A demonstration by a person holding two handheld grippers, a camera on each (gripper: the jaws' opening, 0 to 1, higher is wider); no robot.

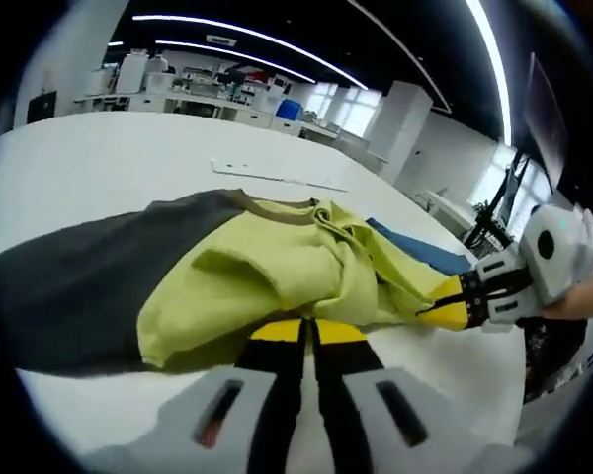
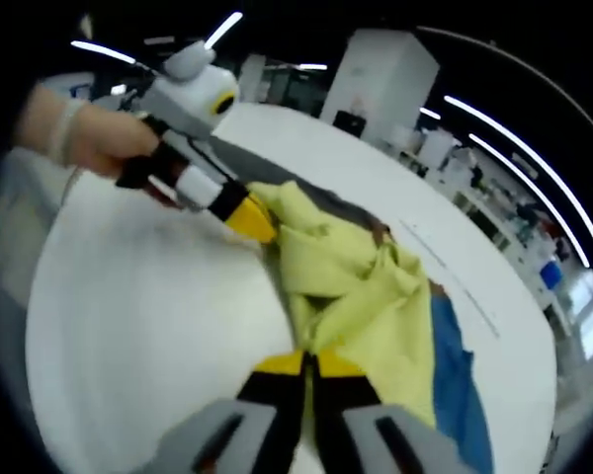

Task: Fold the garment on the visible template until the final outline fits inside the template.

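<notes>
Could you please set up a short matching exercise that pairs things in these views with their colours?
Things:
1. garment's folded-over part
2. garment's spread part
3. template under the garment
4. table

Colours:
a. white
b. blue
c. yellow-green
d. dark grey

Pairs: 1-c, 2-d, 3-b, 4-a

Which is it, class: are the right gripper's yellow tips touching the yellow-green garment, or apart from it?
Touching. In the left gripper view, the right gripper has its yellow tips buried in the yellow-green garment's edge; its own view shows the shut jaws meeting that cloth.
</notes>
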